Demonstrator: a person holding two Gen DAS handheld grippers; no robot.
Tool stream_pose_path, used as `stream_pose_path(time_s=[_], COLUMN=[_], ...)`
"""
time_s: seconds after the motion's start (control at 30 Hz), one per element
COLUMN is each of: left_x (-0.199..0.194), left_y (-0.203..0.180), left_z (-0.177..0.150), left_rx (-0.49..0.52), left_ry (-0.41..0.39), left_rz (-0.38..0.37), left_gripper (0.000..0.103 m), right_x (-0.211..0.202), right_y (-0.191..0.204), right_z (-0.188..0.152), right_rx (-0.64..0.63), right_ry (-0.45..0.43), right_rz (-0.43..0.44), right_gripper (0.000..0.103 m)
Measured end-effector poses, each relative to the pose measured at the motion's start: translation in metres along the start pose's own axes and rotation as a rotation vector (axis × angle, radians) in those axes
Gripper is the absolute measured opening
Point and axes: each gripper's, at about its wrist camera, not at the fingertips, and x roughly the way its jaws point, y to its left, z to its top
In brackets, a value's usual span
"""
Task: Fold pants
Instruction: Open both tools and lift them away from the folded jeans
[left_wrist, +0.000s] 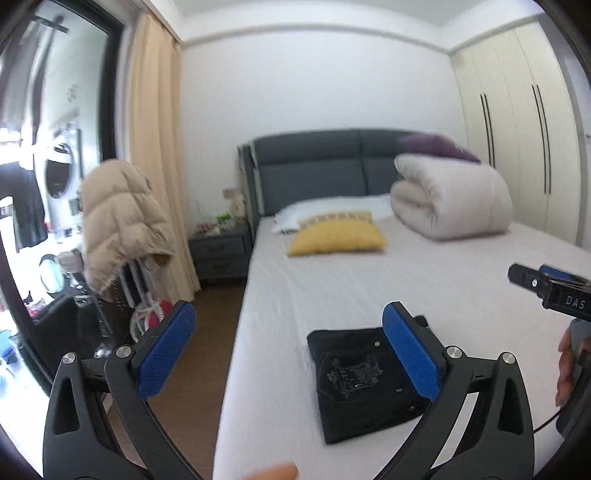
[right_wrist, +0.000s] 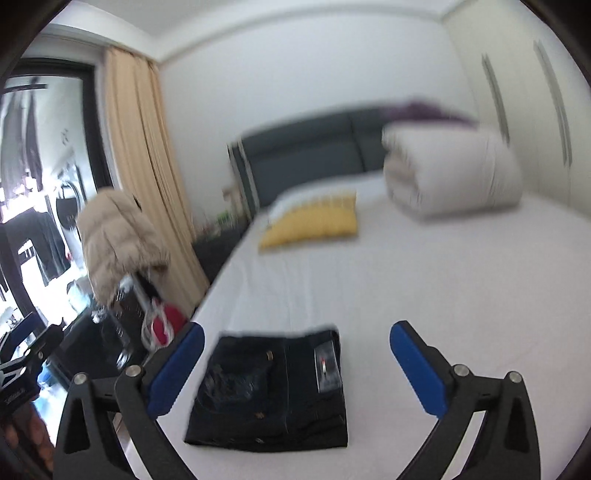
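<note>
blue-padded left gripper (left_wrist: 288, 347) and right gripper (right_wrist: 297, 363): jaws spread wide, holding nothing, clear of the cloth. black pants (right_wrist: 269, 391) lie folded on the near bed (right_wrist: 443, 280).

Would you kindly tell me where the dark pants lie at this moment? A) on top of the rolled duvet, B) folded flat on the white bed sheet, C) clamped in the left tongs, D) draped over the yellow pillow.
B: the pants lie as a compact folded bundle on the bed sheet, and neither tongs touch them.
</note>
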Motion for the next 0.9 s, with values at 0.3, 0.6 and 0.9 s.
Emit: stream_pose_path(time_s=[0.3,0.6,0.9], left_x=[-0.095,-0.124,-0.091], left_y=[0.017,0.011,0.016], left_z=[0.014,-0.046,-0.114], left_rx=[-0.059,-0.088,-0.141], left_ry=[0.101,0.313,0.508], left_rz=[-0.047,-0.076,-0.063], left_gripper=[0.103,0.103,0.103], right_x=[-0.102,-0.112,-0.096], right_y=[0.029,0.039,0.059], right_z=[0.022,-0.037,-0.076], right_rx=[-0.044,0.009,-0.089], right_ry=[-0.104,0.179,0.391], right_rz=[-0.045,-0.129,-0.246], right_gripper=[0.103,0.103,0.103])
